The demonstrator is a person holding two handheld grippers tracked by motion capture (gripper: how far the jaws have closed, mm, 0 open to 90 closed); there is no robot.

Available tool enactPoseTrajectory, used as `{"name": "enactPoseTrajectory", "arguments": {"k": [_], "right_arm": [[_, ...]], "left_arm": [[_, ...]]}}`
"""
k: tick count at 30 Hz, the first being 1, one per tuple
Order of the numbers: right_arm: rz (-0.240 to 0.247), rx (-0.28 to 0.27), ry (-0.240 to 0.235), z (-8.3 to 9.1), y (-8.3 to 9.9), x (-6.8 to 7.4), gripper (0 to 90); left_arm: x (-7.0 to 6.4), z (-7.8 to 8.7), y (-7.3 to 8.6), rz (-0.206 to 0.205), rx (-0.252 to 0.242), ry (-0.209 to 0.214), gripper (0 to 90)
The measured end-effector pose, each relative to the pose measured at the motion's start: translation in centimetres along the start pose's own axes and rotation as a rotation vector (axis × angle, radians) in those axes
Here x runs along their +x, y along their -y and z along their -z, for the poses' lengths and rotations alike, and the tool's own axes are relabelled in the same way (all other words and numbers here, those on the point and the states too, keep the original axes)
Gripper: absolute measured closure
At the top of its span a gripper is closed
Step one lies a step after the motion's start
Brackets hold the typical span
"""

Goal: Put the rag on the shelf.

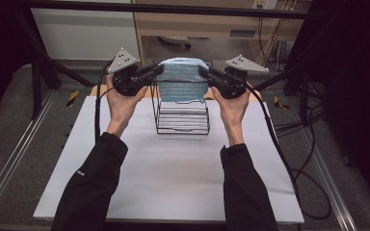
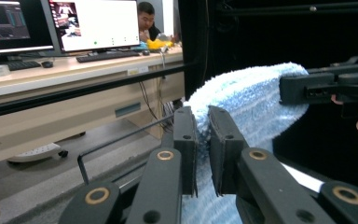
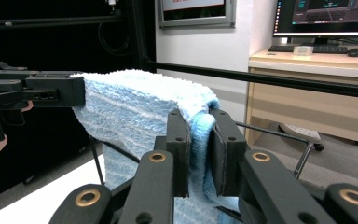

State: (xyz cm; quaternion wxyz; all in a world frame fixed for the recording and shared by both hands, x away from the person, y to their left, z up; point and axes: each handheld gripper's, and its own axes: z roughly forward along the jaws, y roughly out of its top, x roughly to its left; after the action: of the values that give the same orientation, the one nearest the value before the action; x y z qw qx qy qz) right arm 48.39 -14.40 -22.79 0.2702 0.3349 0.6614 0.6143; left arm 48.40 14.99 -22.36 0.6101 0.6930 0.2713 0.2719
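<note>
Towel [image 1: 181, 79] held stretched between two grippers above a wire rack [image 1: 183, 118].

The left gripper [image 1: 158, 70] and the right gripper [image 1: 204, 71] each have their jaws closed down to the cloth's thickness on opposite top ends of the light blue towel, which hangs folded over, just above and partly in front of the black rack on the white table [image 1: 168, 168]. Its long axis runs side to side between the grippers, the loose edges pointing down. Judged from its drape and terry pile, the towel is light, soft and limp, not slippery; it should sag wherever unsupported, so the folded upper ends are the sensible places to grip.
</note>
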Motion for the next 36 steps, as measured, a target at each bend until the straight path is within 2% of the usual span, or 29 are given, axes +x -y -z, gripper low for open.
{"name": "enactPoseTrajectory", "arguments": {"k": [8, 19, 23, 27, 32, 36], "right_arm": [[0.014, 0.041, -0.032, 0.2, 0.3, 0.1, 79.3], [0.03, 0.062, -0.063, 0.6, 0.8, 0.0, 79.4], [0.03, 0.065, -0.076, 0.7, 1.1, 0.0, 79.6], [0.035, 0.064, -0.085, 0.8, 1.4, -0.1, 79.6], [0.043, 0.065, -0.093, 0.9, 1.5, -0.1, 79.6], [0.053, 0.07, -0.1, 0.9, 1.6, -0.2, 79.4]], "left_arm": [[0.2, 0.5, 0.4, 0.003, 0.072, 0.028, 81.5], [0.0, 0.9, 0.2, 0.003, 0.113, 0.046, 77.4], [0.4, 1.3, -0.8, 0.042, 0.092, 0.031, 74.2], [1.1, 1.5, -1.9, 0.124, 0.042, 0.03, 73.4], [1.8, 0.4, -2.5, 0.146, 0.104, -0.016, 77.2], [1.9, -0.6, -2.6, 0.16, 0.165, -0.001, 84.7]]}}
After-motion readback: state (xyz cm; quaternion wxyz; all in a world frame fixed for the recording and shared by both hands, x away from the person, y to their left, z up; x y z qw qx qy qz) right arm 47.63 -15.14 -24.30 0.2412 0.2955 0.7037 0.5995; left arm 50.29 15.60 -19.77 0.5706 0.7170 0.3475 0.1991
